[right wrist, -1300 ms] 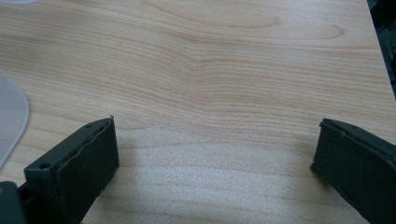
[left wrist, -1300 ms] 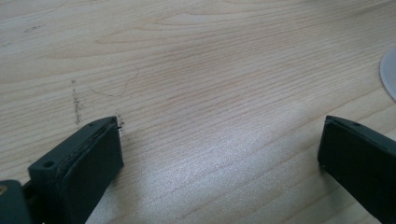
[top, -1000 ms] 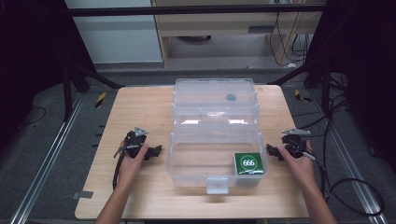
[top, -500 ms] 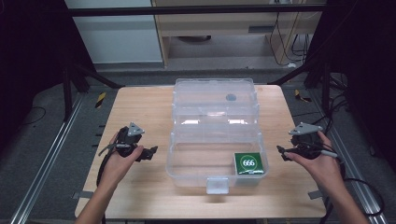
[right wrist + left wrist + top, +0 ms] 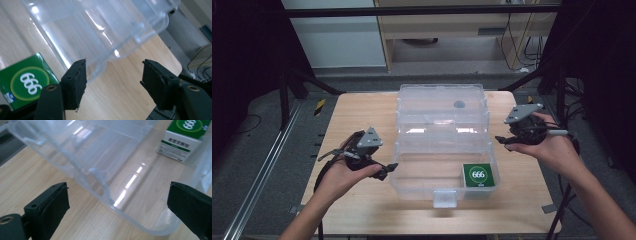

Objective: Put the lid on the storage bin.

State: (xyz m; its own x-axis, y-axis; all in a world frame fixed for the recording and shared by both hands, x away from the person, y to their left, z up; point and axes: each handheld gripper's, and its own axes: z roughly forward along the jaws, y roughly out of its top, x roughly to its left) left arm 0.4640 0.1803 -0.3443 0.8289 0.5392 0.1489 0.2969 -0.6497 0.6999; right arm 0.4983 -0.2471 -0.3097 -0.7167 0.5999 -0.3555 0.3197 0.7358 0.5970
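**Two open grippers flank a clear plastic box**

Near the left edge of the tabletop (image 5: 362,117), the left gripper (image 5: 387,170) rests in the person's upturned left hand (image 5: 343,172), raised off the wood and pointing towards the box. Its jaws stand wide apart with nothing between them; in the left gripper view the box's near left corner lies in the gap ahead of them, not touched.

In the middle of the tabletop sits the clear plastic box (image 5: 443,145), lid thrown back towards the far edge, so that the open tray faces the person and its front latch (image 5: 445,198) hangs at the near edge. Inside the tray, in its near right corner, lies a small green carton (image 5: 478,175) marked 666, flat on the floor of the tray and close against the right wall.

By the right edge of the tabletop, the right gripper (image 5: 503,140) is held in the person's right hand (image 5: 552,147), lifted above the wood and aimed at the box's right side. Its jaws are moderately open and empty; the right gripper view looks past them at the box wall, with the green carton behind it.
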